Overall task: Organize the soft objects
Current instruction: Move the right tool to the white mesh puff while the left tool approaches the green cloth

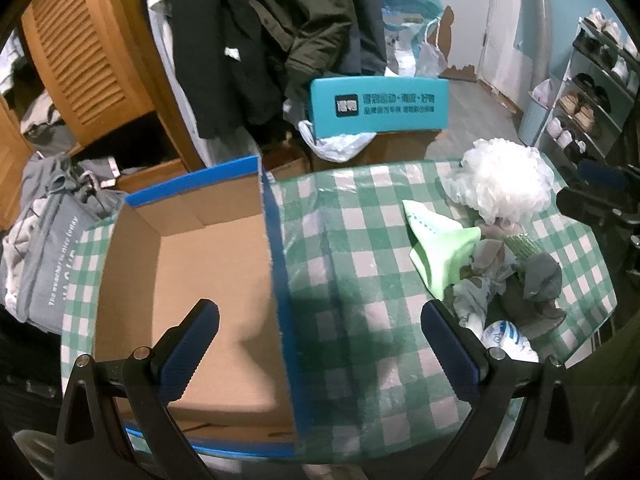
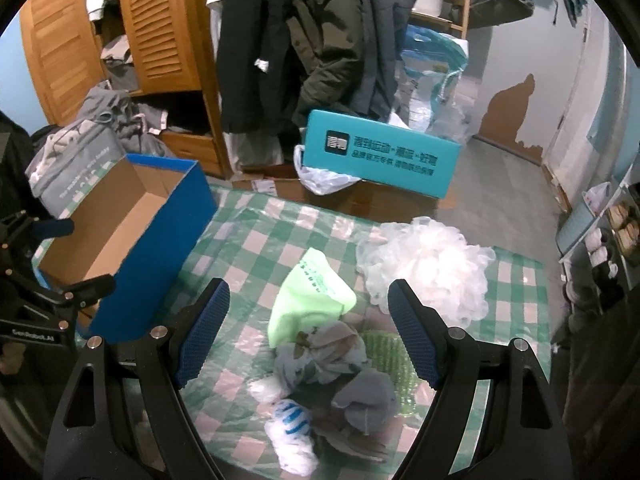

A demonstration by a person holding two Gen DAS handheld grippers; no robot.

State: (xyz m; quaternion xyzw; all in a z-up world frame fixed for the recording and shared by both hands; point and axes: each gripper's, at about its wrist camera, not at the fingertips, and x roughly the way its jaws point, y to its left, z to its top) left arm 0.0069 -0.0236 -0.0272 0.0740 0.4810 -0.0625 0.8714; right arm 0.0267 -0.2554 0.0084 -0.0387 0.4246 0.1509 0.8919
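A heap of soft things lies on the green checked tablecloth (image 2: 256,236): a white mesh bath puff (image 2: 428,268), a light green cloth (image 2: 312,300), grey patterned cloth (image 2: 320,356), a grey sock (image 2: 368,400), a green textured piece (image 2: 392,360) and a blue-and-white sock (image 2: 292,420). My right gripper (image 2: 308,332) is open above the heap, holding nothing. My left gripper (image 1: 320,344) is open and empty over the right wall of an empty blue cardboard box (image 1: 192,272). The heap shows to its right, with the puff (image 1: 504,180) and green cloth (image 1: 444,248).
A teal box (image 2: 380,156) on brown cartons stands beyond the table. Dark coats (image 2: 312,40) hang behind, next to a wooden louvred wardrobe (image 2: 160,24). A grey bag of clothes (image 1: 44,256) sits left of the box. A shoe rack (image 1: 592,92) is at right.
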